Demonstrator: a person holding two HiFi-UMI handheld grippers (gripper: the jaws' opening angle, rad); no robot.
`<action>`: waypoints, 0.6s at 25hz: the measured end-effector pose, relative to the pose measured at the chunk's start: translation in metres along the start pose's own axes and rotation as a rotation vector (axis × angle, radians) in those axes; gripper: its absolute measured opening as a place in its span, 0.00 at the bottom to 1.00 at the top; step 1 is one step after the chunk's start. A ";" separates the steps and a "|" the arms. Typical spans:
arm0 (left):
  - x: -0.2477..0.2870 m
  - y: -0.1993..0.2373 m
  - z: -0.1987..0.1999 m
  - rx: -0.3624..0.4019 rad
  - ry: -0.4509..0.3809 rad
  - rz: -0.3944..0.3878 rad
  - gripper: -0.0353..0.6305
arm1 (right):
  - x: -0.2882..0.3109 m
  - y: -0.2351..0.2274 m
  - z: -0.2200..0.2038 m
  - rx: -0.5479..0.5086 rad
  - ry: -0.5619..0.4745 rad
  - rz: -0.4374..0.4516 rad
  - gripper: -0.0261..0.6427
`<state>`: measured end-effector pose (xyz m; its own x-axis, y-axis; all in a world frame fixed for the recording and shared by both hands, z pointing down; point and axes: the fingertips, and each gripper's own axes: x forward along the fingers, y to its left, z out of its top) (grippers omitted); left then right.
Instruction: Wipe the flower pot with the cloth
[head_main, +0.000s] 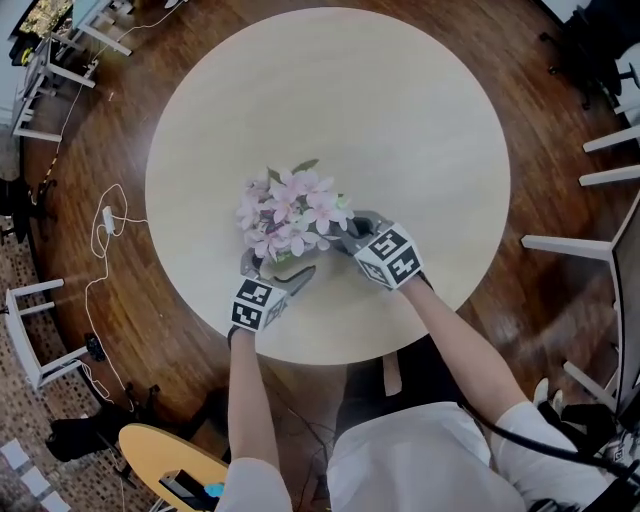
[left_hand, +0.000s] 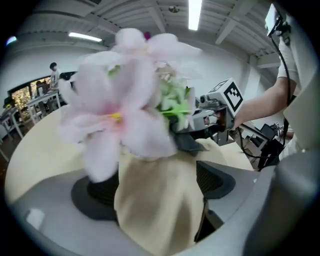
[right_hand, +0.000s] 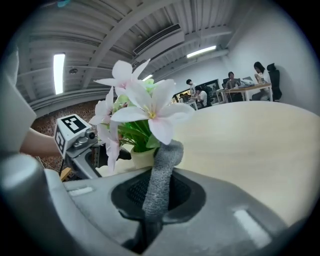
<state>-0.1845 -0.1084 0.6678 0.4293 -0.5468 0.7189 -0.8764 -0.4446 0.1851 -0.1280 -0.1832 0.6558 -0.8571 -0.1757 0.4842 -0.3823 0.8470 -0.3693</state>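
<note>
A cream flower pot (left_hand: 160, 200) with pink flowers (head_main: 290, 212) stands on the round table (head_main: 400, 120), near its front edge. My left gripper (head_main: 273, 272) reaches in from the front and its pads (left_hand: 95, 192) lie against the pot's sides, shut on it. The pot fills the gap between the jaws in the left gripper view. My right gripper (head_main: 352, 238) is at the pot's right side, shut on a grey cloth (right_hand: 159, 185). The cloth rises from the jaws to just under a flower (right_hand: 150, 112). Behind it a bit of the pot (right_hand: 137, 157) shows.
White chair frames (head_main: 600, 150) stand to the right of the table and a white stool (head_main: 35, 330) to the left. A white cable (head_main: 105, 225) lies on the wooden floor. A yellow seat (head_main: 170, 460) is behind my left arm. People sit at desks (right_hand: 235, 85) far off.
</note>
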 end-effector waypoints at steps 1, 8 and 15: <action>-0.003 0.015 -0.004 0.008 0.007 0.014 0.81 | 0.000 0.001 0.001 -0.006 0.000 0.006 0.04; 0.026 0.055 0.036 0.208 0.036 -0.162 0.82 | -0.004 0.003 0.006 -0.030 -0.008 0.028 0.04; 0.032 0.034 0.053 0.226 0.011 -0.324 0.84 | -0.006 0.013 0.011 0.028 -0.073 -0.039 0.04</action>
<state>-0.1891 -0.1791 0.6613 0.6723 -0.3453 0.6548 -0.6250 -0.7387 0.2522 -0.1315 -0.1764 0.6388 -0.8639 -0.2457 0.4397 -0.4247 0.8245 -0.3738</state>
